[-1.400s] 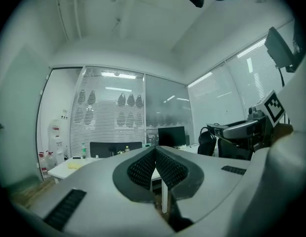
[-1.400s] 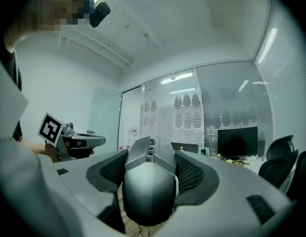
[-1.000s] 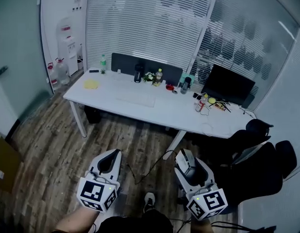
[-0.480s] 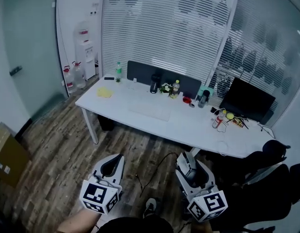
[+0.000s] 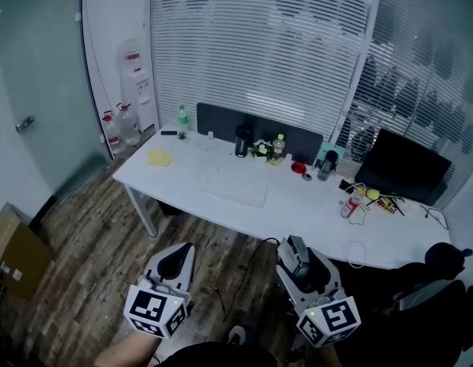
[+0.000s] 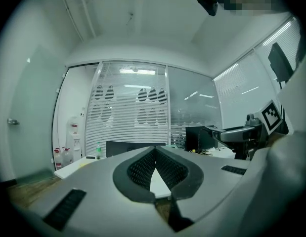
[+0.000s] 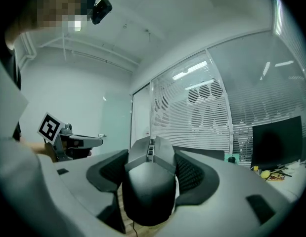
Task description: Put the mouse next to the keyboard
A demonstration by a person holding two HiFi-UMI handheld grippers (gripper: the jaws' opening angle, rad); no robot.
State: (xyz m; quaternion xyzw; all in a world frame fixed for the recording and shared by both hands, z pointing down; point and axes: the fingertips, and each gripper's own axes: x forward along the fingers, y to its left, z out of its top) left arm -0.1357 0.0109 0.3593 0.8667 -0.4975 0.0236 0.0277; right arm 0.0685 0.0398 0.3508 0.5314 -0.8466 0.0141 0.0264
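Observation:
My right gripper point(image 5: 297, 257) is shut on a dark grey wired mouse point(image 5: 298, 255), held low in front of the person over the wooden floor; the mouse point(image 7: 149, 181) fills the space between the jaws in the right gripper view, its cable trailing down. My left gripper point(image 5: 171, 262) hangs beside it, shut and empty, the pads meeting at the tip point(image 6: 153, 154). The white keyboard point(image 5: 230, 189) lies on the white desk point(image 5: 167, 176) some way ahead, near the desk's front edge.
On the desk stand a dark divider panel point(image 5: 255, 126), bottles, a small plant, a yellow cloth point(image 5: 159, 158) and a black monitor point(image 5: 405, 167). A water dispenser point(image 5: 135, 86) with jugs is at the left wall. A cardboard box point(image 5: 14, 254) sits on the floor left; black chairs at right.
The head view has tilted up and moved on: the desk sits higher and more centred in the frame. Both grippers keep their places and states, the mouse still in the right one.

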